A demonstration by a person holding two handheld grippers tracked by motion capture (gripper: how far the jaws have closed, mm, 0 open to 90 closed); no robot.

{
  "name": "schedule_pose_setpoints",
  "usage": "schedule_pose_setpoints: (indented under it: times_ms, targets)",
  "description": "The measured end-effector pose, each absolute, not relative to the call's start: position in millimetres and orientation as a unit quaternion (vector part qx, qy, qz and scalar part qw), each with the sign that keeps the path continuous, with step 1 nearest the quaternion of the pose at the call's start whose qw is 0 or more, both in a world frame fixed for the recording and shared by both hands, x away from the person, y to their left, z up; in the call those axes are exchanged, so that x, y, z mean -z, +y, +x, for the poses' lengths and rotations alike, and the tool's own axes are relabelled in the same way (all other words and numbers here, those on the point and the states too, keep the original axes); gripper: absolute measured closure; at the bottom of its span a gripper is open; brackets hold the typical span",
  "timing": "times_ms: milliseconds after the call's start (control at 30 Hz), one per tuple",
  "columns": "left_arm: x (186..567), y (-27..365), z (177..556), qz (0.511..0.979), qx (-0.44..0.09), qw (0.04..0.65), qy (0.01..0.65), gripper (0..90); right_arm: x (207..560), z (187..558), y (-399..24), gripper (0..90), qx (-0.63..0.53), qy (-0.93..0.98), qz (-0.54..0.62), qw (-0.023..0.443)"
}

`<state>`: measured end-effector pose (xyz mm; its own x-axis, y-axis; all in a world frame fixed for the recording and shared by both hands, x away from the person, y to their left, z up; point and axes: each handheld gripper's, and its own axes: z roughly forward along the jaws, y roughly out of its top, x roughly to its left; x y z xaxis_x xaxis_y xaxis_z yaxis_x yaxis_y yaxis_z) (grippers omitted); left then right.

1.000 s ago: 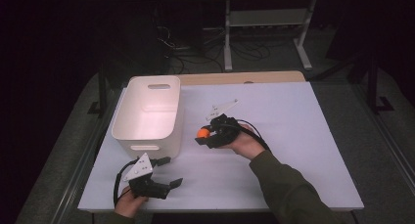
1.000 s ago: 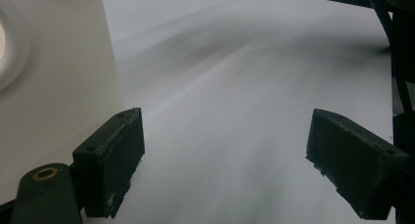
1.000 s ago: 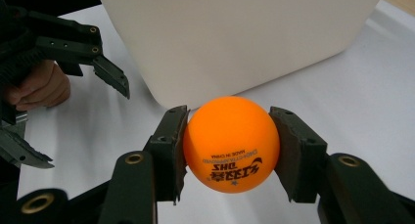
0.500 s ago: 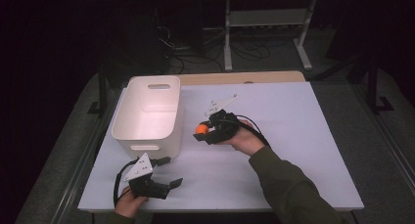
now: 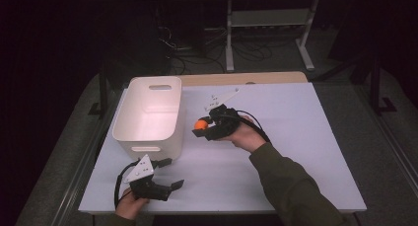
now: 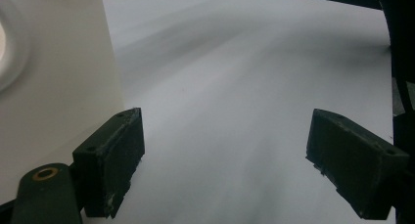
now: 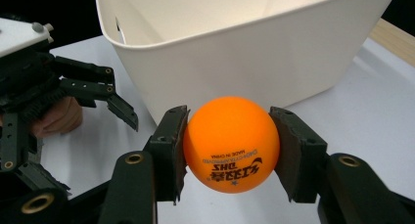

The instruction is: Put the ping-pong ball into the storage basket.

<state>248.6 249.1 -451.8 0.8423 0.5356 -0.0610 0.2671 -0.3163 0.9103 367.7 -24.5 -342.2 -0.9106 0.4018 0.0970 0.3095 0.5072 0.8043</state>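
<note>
1. White plastic bin (image 5: pixel 148 118) stands on the left part of the desk (image 5: pixel 296 137), long side running near to far, handle cutout in its far end wall.
2. Bin interior as seen from the high view is bare white: no item visible inside.
3. Orange ball (image 7: pixel 231 144) is clamped between the jaws of the right gripper (image 5: pixel 203 127), pads pressing on both its sides; black print on its lower face.
4. Ball (image 5: pixel 200 123) is held above the desk just right of the bin's right wall, outside the bin, not touching it.
5. Left gripper (image 5: pixel 170 174) sits at the near-left desk edge, just near of the bin, jaws spread wide and released, nothing between them.
6. In the left gripper view the bin wall (image 6: pixel 54 82) is beside the left jaw.
</note>
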Motion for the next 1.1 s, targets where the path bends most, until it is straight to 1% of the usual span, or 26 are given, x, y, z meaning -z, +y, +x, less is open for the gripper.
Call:
schedule_pose_setpoints:
  times_ms: [567, 1100]
  targets:
    - [451.7, 249.1, 248.7, 0.802, -0.128, 0.528, 0.25, 14.1, 321.6, 371.1, -18.4, 49.8, -0.457, 0.866, 0.194, 0.058]
    - [451.8, 249.0, 248.5, 0.801, -0.128, 0.529, 0.25, 14.1, 305.8, 375.4, -1.6, 49.8, -0.465, 0.865, 0.182, 0.057]
